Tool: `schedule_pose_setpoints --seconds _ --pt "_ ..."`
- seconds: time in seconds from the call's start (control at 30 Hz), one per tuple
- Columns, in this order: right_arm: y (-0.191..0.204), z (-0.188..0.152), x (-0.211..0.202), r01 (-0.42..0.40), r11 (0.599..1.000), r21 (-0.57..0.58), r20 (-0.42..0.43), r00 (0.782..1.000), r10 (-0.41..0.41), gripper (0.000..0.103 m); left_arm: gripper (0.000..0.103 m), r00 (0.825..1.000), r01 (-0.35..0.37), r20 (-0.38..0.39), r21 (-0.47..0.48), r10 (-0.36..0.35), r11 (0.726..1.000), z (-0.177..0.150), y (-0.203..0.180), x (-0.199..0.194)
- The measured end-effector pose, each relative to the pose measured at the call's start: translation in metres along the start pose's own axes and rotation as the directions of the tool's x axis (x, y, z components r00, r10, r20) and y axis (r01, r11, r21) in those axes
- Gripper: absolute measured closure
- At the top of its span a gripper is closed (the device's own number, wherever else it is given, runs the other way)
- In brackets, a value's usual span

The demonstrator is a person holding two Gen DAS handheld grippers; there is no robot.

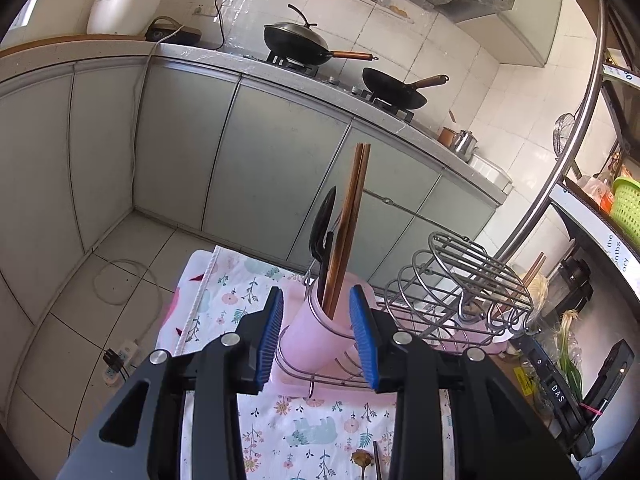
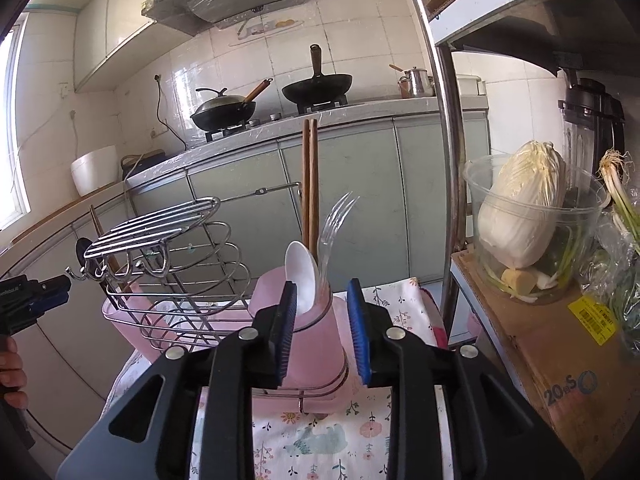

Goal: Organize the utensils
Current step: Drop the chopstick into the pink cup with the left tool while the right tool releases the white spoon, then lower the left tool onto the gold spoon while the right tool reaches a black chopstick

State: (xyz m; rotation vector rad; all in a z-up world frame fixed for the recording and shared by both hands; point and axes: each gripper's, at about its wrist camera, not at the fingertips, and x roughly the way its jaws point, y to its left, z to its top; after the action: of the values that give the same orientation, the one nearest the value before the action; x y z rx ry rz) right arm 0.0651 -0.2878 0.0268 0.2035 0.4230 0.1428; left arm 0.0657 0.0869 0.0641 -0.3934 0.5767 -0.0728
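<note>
In the wire rack, the left pink plastic cup (image 1: 320, 336) holds brown wooden chopsticks (image 1: 350, 220); the right one (image 2: 316, 340) holds a white plastic spoon (image 2: 301, 276). The left tool (image 1: 316, 336) and right tool (image 2: 322, 332) both stand parted, gripping nothing.

Two black woks (image 1: 394, 88) stand on the stove, one with a lid (image 1: 294, 32). A white cabbage (image 2: 522, 208) sits in a clear bowl (image 2: 500, 264) on a cardboard box (image 2: 560, 352), beside green onions (image 2: 624, 216).
</note>
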Motion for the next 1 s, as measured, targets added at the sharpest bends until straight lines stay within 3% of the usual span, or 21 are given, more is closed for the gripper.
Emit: schedule_pose_setpoints --seconds 0.27,0.53,0.7,1.0 --pt "-0.003 -0.019 -0.016 -0.005 1.000 0.006 -0.060 0.998 0.006 0.076 0.070 0.993 0.043 -0.109 -0.035 -0.047 0.998 -0.029 0.002 0.006" --pt "-0.002 -0.039 -0.025 -0.018 1.000 -0.001 -0.131 0.991 0.018 0.076 0.070 0.969 0.069 -0.240 0.011 -0.064 0.998 -0.070 -0.010 0.019" --pt "-0.001 -0.053 -0.027 -0.022 1.000 -0.005 -0.174 0.985 0.021 0.076 0.070 0.948 0.043 -0.319 0.053 -0.024 0.998 -0.094 -0.020 0.031" --pt "-0.002 -0.073 -0.025 -0.033 0.999 -0.005 -0.250 0.968 0.031 0.076 0.070 0.889 0.073 -0.458 0.098 -0.020 0.992 -0.133 -0.038 0.053"
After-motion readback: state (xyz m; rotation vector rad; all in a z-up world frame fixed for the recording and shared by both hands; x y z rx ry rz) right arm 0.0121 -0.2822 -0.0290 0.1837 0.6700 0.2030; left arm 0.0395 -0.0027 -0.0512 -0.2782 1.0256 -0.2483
